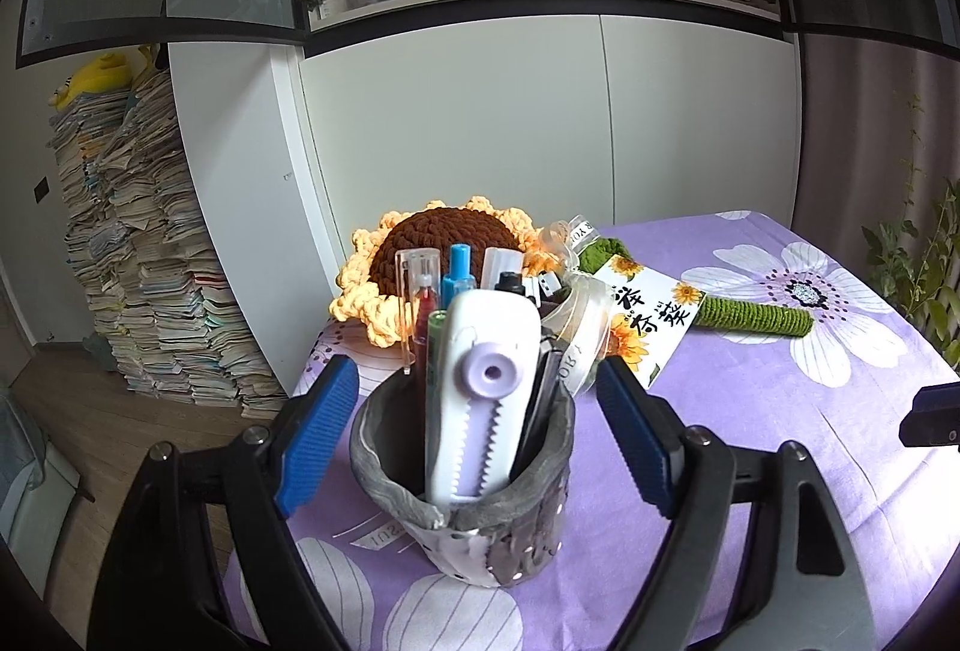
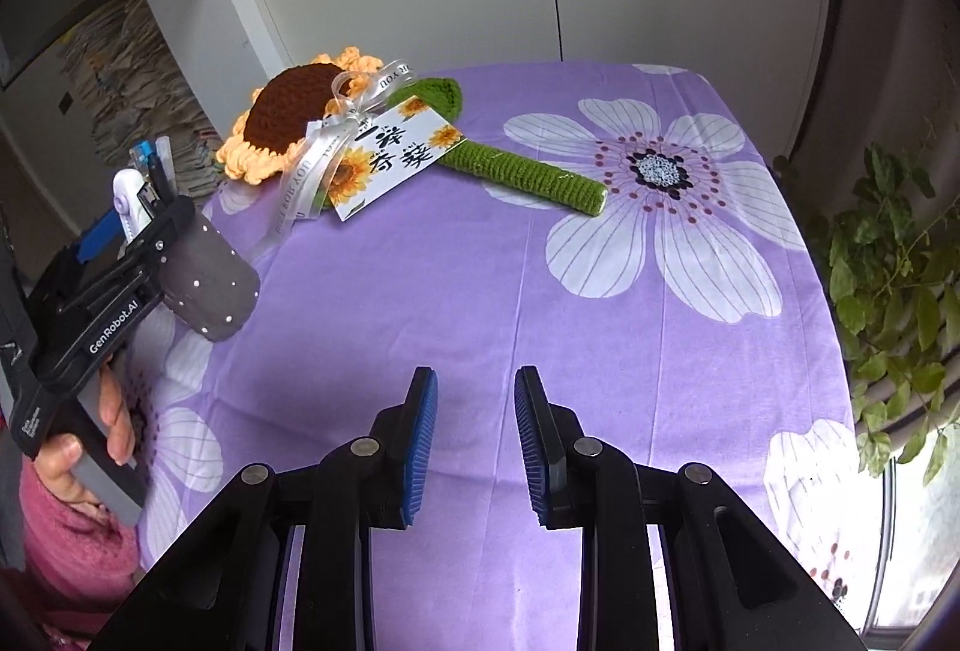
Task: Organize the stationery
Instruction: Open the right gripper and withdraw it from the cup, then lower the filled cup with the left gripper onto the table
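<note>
We see one grey pen holder on the purple worktop, packed with several pens and one white correction tape. Our left gripper straddles the holder, jaws spread wide, pads just beside its walls and not touching. Behind the holder lies one crocheted sunflower with one card. Right of the holder, our right gripper hangs over bare cloth, jaws parted, gripping nothing.
</note>
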`<move>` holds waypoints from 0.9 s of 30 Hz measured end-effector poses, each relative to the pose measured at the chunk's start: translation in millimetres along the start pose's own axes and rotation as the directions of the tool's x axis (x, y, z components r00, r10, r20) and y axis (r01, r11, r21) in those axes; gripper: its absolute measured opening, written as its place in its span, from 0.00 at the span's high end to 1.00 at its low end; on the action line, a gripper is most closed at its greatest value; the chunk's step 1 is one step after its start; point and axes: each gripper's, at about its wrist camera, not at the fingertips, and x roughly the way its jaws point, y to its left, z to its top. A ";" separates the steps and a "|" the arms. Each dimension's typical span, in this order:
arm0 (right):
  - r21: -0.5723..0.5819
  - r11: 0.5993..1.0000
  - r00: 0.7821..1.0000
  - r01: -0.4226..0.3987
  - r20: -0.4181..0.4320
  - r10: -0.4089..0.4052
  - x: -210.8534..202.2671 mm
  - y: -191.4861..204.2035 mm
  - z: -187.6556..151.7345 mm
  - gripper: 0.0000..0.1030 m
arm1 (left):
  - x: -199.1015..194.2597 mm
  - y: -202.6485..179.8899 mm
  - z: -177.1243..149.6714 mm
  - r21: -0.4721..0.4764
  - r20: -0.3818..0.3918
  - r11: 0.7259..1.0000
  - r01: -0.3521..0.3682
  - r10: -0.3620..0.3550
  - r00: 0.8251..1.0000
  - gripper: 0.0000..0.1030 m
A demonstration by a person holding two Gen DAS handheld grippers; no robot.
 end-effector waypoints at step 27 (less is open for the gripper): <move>-0.042 0.999 1.000 -0.009 0.029 0.010 -2.0 -3.1 -14.1 0.72 | -9.2 3.7 8.7 -0.011 0.003 0.998 0.061 -0.061 0.998 0.25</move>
